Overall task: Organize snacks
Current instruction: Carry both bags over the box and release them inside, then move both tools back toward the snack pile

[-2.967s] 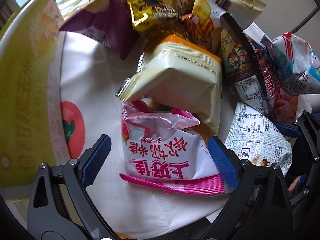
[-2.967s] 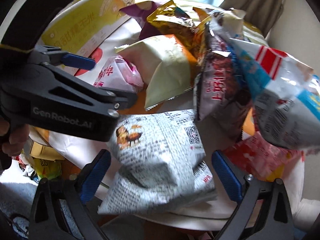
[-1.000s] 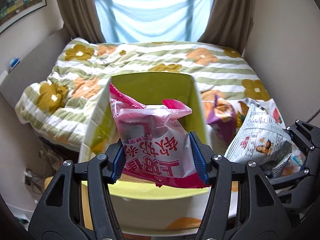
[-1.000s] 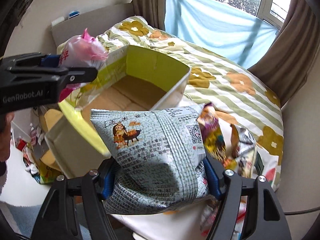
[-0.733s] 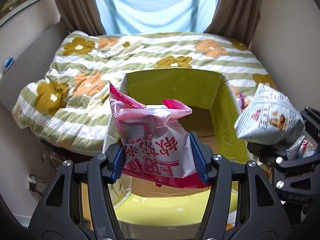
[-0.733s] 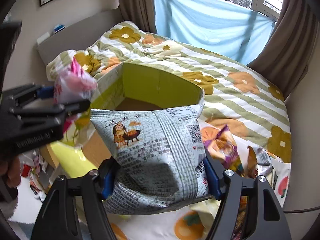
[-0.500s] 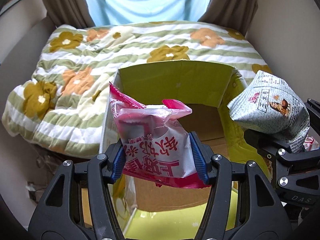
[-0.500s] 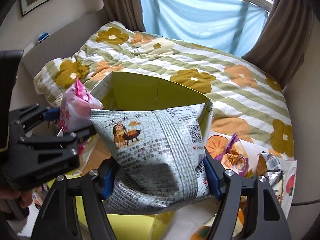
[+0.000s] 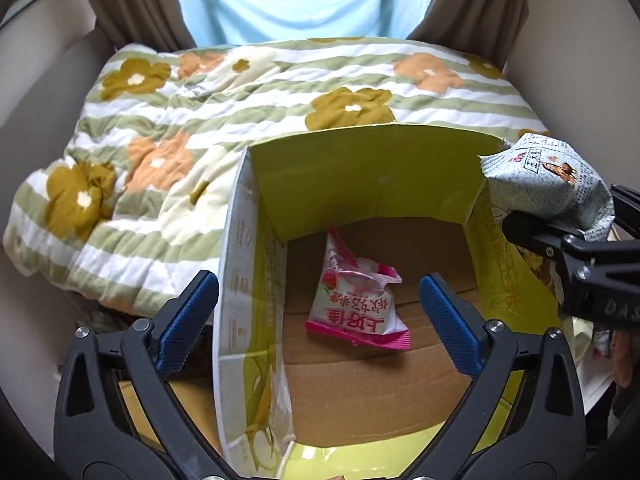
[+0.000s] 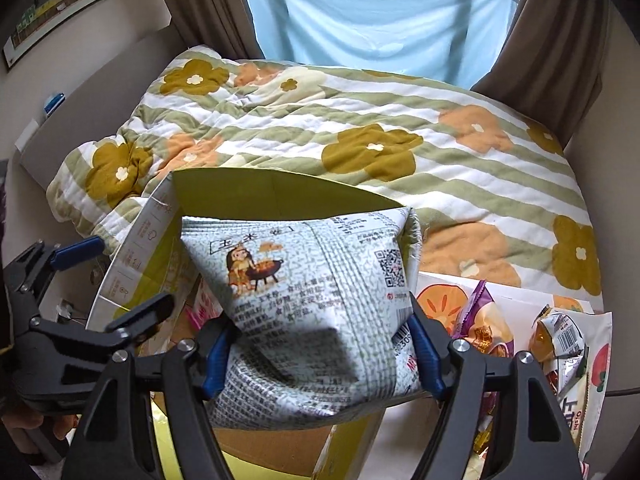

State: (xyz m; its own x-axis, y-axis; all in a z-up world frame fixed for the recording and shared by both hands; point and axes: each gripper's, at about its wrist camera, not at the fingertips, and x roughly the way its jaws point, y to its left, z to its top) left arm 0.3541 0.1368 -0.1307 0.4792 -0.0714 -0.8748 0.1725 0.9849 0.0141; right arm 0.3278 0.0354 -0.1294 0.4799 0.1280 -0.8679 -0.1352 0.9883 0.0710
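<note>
- Left tongs [image 9: 318, 318]: spread wide, holding nothing, poised above the open cardboard box [image 9: 432, 176].
- Pink snack packet [image 9: 356, 304]: lies on the box floor, apart from both blue pads.
- Right tongs [image 10: 320, 344]: clamped on a grey-green printed snack bag [image 10: 316, 300], held over the box's right wall.
- Floral quilt [image 9: 168, 128]: lies behind the box.

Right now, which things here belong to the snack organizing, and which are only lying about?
Job: pink snack bag inside cardboard box; grey snack bag clamped in right gripper; open left gripper; purple snack bag.
Around: floral quilt, curtains.
</note>
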